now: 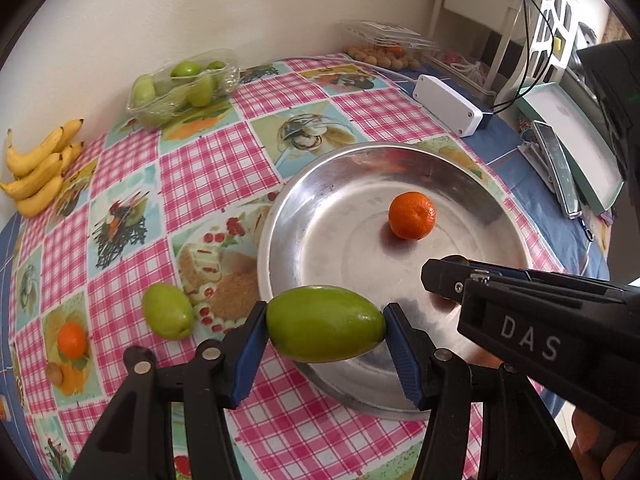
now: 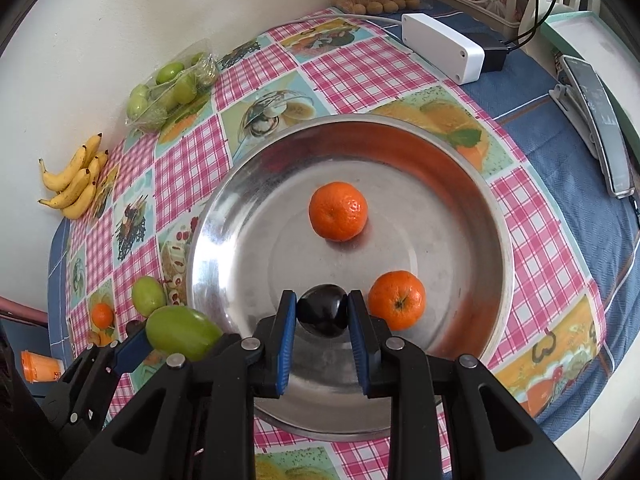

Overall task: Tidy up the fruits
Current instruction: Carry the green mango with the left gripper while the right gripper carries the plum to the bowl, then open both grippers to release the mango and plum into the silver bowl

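My left gripper [image 1: 326,328] is shut on a green fruit [image 1: 325,323] and holds it over the near left rim of a round metal tray [image 1: 320,208]. My right gripper [image 2: 322,312] is shut on a small dark plum [image 2: 322,309] low over the tray [image 2: 240,216], beside a tangerine [image 2: 397,300]. Another tangerine [image 2: 338,211] lies in the tray's middle, also in the left wrist view [image 1: 412,216]. A loose green fruit [image 1: 168,311] lies on the cloth left of the tray. The right gripper's body [image 1: 532,308] reaches over the tray.
Bananas [image 1: 38,172] lie at the far left by the wall. A clear pack of green fruits [image 1: 180,86] sits at the back. A white box [image 1: 446,104] with cables, a pack of small brown fruits [image 1: 380,54] and a phone [image 2: 600,120] stand right.
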Motion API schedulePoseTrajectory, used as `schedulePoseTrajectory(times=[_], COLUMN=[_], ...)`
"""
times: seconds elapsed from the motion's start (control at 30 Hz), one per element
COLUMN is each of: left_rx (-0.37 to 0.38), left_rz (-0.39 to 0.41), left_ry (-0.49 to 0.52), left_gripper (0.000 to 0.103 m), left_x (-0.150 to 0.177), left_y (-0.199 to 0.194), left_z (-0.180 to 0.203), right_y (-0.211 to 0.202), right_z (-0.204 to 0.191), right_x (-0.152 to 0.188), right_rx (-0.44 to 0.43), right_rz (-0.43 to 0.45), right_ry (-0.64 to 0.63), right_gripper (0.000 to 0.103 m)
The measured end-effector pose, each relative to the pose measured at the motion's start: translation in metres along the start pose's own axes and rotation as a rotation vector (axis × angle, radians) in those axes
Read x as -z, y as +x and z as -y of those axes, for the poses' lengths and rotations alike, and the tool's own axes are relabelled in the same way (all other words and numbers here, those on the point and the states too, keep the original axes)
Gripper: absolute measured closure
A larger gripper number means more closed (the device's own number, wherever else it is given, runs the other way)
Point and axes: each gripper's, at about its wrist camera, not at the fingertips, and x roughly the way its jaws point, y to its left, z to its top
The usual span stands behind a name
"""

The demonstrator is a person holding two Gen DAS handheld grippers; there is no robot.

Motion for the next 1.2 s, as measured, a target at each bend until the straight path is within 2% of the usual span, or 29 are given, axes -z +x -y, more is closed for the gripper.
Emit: schedulePoseTrajectory(times=[0.4, 0.83, 1.0, 1.2], left_rx=[0.019, 0.029, 0.034, 0.055], left_rz=[-0.028, -0.053, -0.048, -0.034], left_ry=[0.000, 0.012, 0.012, -0.019], left_gripper=[0.042, 0.042, 0.040, 0.038], left_x=[-0.005, -0.001, -0.001, -0.003], left_y=[0.022, 0.025, 0.023, 0.013], left_z=[0.004, 0.009, 0.009, 0.004], right_y=[0.009, 0.018, 0.016, 0.005], right_z=[0.006, 0.005, 0.004, 0.006], right_x=[-0.004, 0.000, 0.000, -0.001], right_rx=[-0.002, 0.012, -0.013, -0.013], right_rz=[-0.024, -0.059, -0.056, -0.021], right_ry=[0.025, 0.023, 0.034, 0.042], right_gripper=[0.076, 0.075, 0.063, 0.063])
